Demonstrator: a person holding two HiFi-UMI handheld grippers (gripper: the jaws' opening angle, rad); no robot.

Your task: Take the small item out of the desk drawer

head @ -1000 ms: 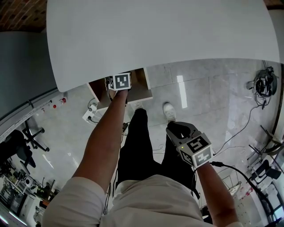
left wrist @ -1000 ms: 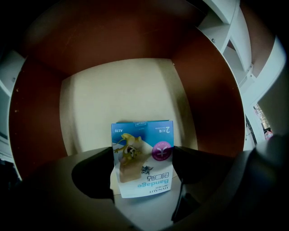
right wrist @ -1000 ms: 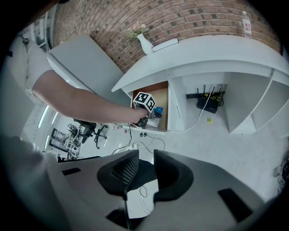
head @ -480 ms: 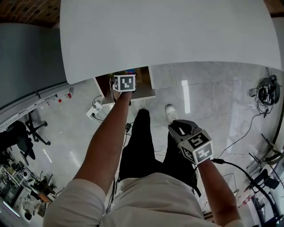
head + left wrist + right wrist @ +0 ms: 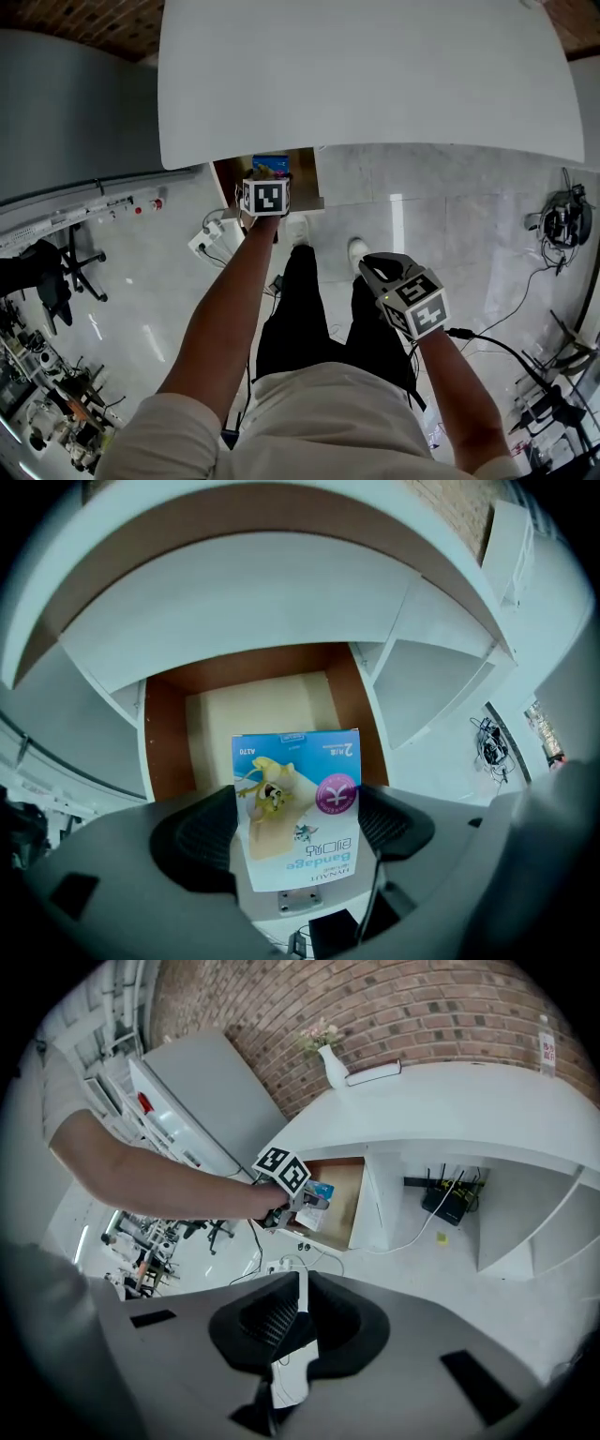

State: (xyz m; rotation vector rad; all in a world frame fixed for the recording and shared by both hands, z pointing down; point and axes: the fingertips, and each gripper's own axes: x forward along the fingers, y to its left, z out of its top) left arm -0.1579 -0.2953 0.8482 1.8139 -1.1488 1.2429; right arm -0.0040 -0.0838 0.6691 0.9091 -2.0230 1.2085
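Bandage packet (image 5: pixel 296 799) clamped in left claw (image 5: pixel 298 831) (above open drawer (image 5: pixel 253 710)).

— How many grippers do we count?
— Two: the left gripper (image 5: pixel 298 829) and the right gripper (image 5: pixel 298 1321), whose empty jaws have just been closing.
— And the rest?
— We count one white desk (image 5: pixel 375 84), one open drawer (image 5: pixel 165 738), one bandage packet (image 5: pixel 295 761), one vase (image 5: pixel 332 1063) and one bottle (image 5: pixel 547 1051) on the far desktop, and two shoes (image 5: pixel 357 251) near us.
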